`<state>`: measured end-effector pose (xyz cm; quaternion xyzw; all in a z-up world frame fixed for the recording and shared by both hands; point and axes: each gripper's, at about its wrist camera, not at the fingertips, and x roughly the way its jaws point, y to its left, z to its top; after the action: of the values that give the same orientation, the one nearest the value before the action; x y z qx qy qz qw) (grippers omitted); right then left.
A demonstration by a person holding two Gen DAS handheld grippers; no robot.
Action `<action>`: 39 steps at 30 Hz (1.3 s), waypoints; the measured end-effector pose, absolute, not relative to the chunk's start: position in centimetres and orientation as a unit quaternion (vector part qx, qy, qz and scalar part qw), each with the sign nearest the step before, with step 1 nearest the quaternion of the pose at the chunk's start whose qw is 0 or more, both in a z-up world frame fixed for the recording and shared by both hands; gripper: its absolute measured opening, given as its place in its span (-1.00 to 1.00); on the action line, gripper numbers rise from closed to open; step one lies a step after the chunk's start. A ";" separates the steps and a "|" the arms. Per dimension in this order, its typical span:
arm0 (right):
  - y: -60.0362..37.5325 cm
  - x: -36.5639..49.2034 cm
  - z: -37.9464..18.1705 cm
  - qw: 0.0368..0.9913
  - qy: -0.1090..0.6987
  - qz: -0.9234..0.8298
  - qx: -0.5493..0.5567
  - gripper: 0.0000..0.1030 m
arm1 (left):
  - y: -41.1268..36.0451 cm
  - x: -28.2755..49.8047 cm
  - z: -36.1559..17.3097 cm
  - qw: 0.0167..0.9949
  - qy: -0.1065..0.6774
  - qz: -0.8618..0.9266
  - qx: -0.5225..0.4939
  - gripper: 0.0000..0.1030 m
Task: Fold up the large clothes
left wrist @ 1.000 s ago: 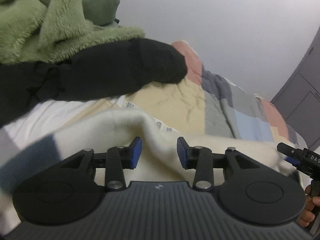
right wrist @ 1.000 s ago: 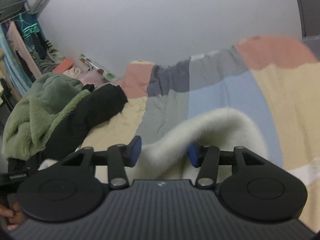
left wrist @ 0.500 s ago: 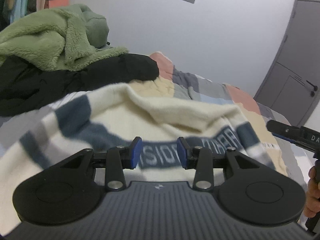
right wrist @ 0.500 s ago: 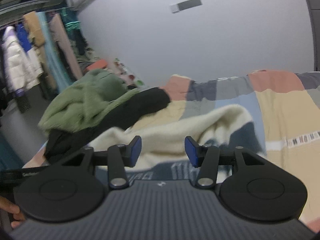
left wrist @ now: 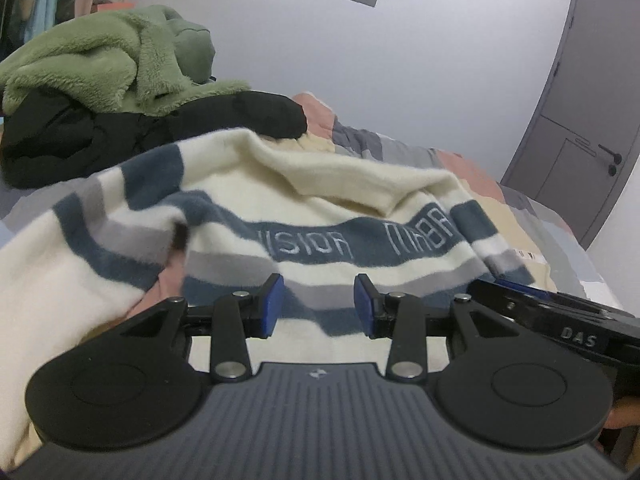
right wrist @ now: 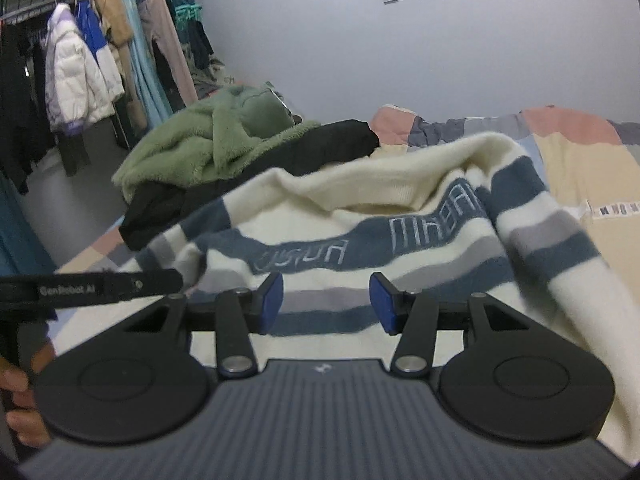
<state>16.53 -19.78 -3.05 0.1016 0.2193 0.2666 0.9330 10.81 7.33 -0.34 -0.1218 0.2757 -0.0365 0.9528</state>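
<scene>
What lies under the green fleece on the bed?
A black garment lies under the green fleece, its end sticking out toward the striped sweater. Whatever lies deeper in the pile is covered.

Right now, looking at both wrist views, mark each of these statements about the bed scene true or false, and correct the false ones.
1. The cream sweater has blue and grey stripes. True.
2. A green fleece lies on top of a black garment. True.
3. The sweater is folded into a neat square. False: it lies spread out and rumpled on the patchwork bedspread.
4. The door stands wide open. False: it is shut.
5. The left hand-held gripper is clamped shut. False: its blue pads stand apart, with sweater fabric showing in the gap between them.
</scene>
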 end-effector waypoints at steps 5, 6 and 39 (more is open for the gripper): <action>-18.4 19.6 -4.2 0.934 0.230 0.252 0.107 0.00 | 8.7 12.8 -1.3 0.947 0.287 -0.048 -0.138 -0.14; -18.0 20.6 -4.4 0.934 0.235 0.249 0.104 0.00 | 9.0 13.2 -1.6 0.945 0.293 -0.051 -0.138 -0.14; -5.7 51.3 -4.7 0.958 0.251 0.124 0.062 -0.17 | 16.9 21.2 -8.5 0.925 0.296 -0.023 -0.237 -0.14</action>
<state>51.26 -5.75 -4.66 0.0615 0.2506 0.1238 0.9582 21.25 16.89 -8.51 -0.2371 0.2956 -0.0231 0.9251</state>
